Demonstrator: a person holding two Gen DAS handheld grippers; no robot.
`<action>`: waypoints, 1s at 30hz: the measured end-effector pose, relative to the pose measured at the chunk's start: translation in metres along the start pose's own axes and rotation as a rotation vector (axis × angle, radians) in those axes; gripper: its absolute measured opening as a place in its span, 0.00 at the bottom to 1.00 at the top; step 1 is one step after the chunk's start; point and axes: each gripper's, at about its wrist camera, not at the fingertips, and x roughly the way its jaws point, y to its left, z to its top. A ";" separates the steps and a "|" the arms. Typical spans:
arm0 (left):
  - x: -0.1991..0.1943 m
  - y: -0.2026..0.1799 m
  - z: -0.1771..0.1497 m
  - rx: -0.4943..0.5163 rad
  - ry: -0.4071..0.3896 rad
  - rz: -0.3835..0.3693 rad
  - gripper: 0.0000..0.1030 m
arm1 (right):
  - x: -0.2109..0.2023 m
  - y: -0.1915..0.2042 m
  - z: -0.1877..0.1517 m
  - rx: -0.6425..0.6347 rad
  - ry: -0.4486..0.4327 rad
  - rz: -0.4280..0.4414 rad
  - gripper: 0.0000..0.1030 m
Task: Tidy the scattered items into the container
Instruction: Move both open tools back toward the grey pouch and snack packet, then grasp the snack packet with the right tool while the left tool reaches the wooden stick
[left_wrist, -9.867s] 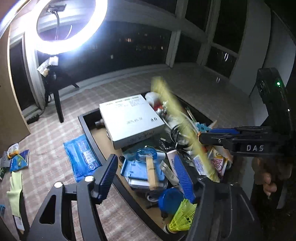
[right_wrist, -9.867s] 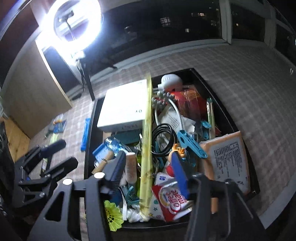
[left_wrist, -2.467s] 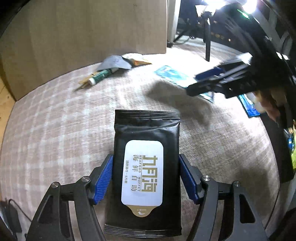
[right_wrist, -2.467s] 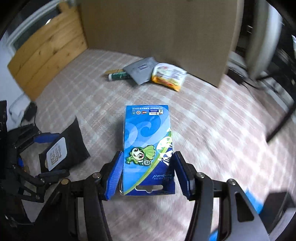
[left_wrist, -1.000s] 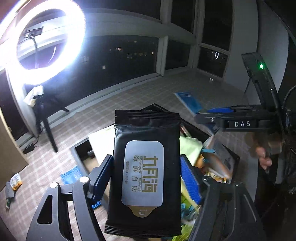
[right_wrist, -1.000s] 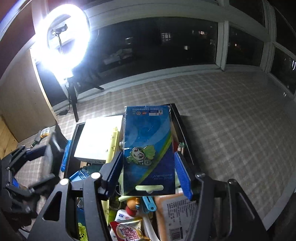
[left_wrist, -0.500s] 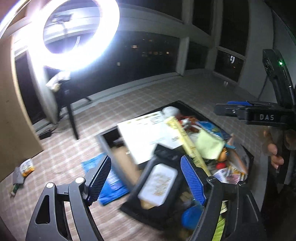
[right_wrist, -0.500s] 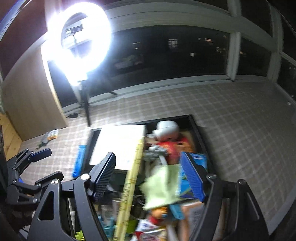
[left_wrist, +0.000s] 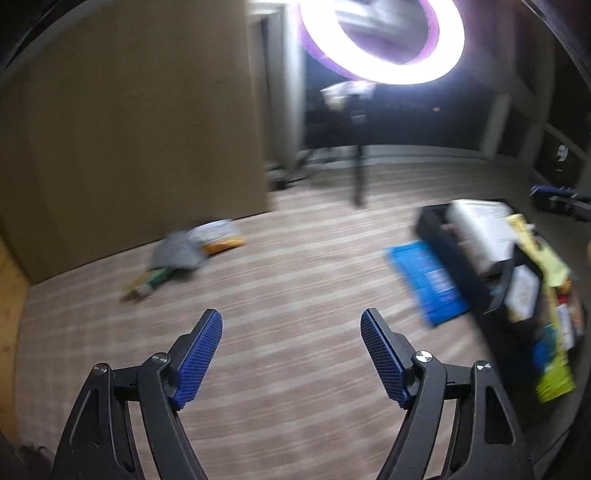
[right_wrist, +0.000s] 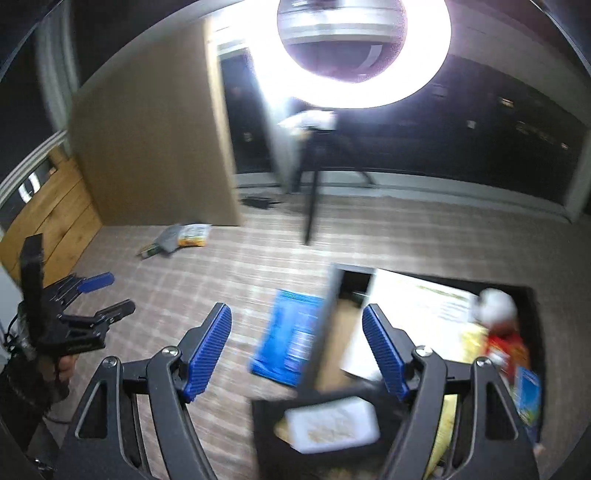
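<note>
Both grippers, left (left_wrist: 291, 354) and right (right_wrist: 297, 352), gape wide and hold nothing, free for the next pickup. Loose packets (left_wrist: 195, 245) lie by the far wall, a blue pack (right_wrist: 290, 338) touches the crammed bin (right_wrist: 325, 321).

Left gripper (left_wrist: 291, 354) fingers spread wide, right gripper (right_wrist: 297, 349) likewise, both empty.

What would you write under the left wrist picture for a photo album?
Open left gripper swings over the checked floor toward leftover packets, the full black container at right.
</note>
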 end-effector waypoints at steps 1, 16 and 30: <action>0.002 0.013 -0.002 0.000 0.006 0.017 0.73 | 0.011 0.013 0.004 -0.022 0.010 0.026 0.70; 0.077 0.134 0.003 0.225 0.103 0.063 0.74 | 0.168 0.167 0.036 -0.171 0.156 0.229 0.68; 0.133 0.168 0.046 -0.052 0.074 -0.032 0.59 | 0.280 0.126 0.086 0.123 0.202 0.170 0.36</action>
